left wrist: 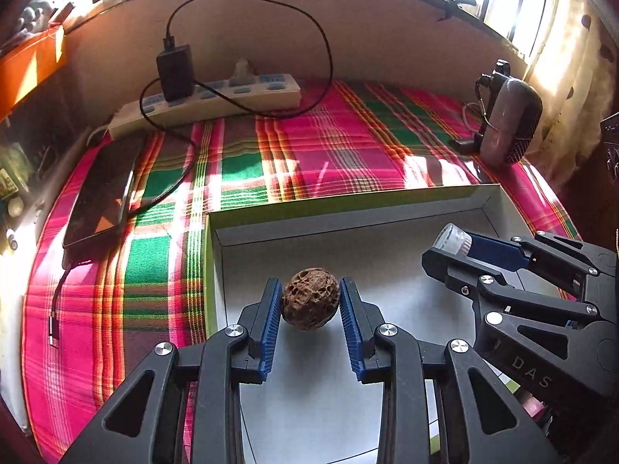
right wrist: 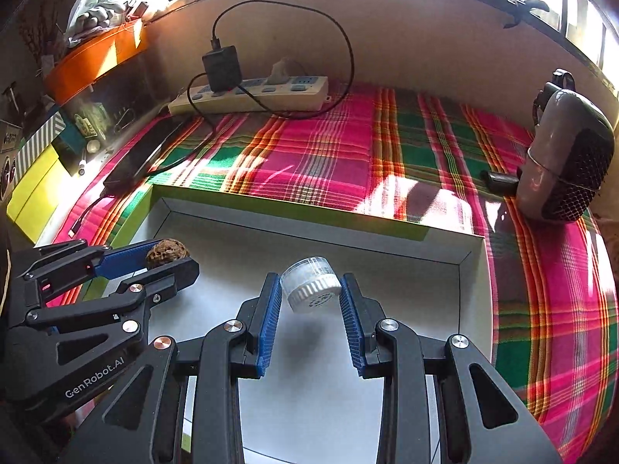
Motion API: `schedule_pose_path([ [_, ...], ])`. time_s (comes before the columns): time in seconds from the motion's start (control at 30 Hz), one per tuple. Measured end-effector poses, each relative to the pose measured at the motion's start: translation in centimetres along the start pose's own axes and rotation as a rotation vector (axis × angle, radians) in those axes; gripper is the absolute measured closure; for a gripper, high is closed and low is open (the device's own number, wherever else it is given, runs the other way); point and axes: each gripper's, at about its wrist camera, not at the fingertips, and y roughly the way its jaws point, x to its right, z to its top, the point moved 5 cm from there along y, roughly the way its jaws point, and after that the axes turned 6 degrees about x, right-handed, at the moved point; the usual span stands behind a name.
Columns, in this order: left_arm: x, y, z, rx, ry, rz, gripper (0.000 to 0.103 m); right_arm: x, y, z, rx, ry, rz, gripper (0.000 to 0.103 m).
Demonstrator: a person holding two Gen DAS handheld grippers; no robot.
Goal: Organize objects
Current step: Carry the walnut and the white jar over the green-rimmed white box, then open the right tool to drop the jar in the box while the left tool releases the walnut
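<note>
Overhead, both claws hung above a white box (left wrist: 491, 201) on a plaid cloth (left wrist: 329, 147). The left claw (left wrist: 310, 301) was clamped on a walnut (left wrist: 309, 298); the right claw (right wrist: 311, 294) gripped a clear capsule (right wrist: 311, 290). A power strip (left wrist: 216, 100) lay along the back wall beneath sunlit windows.

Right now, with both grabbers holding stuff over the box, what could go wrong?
1. The walnut is round and bumpy, and the left gripper pinches it only at its sides, so it might slip out and roll.
2. The little clear cap in the right gripper sits tilted near the fingertips, so it could pop free.
3. The two grippers hang close together over the white box, so they might bump each other when letting go.
</note>
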Motion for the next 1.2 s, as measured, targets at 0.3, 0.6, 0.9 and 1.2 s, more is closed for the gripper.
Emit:
schedule_pose_path([
  [0.3, 0.3, 0.5, 0.3, -0.003, 0.023, 0.013, 0.075, 0.4, 1.0, 0.5, -0.016, 0.004, -0.023, 0.07],
  [0.6, 0.5, 0.6, 0.3, -0.006, 0.04, 0.017, 0.075, 0.5, 1.4, 0.4, -0.026, 0.01, -0.021, 0.07],
  [0.9, 0.6, 0.6, 0.4, -0.009, 0.048, 0.023, 0.074, 0.4, 1.5, 0.2, -0.036, 0.005, -0.044, 0.07],
  [1.2, 0.8, 0.6, 0.4, -0.012, 0.043, 0.021, 0.074, 0.6, 1.7, 0.2, -0.043, 0.012, -0.058, 0.058],
])
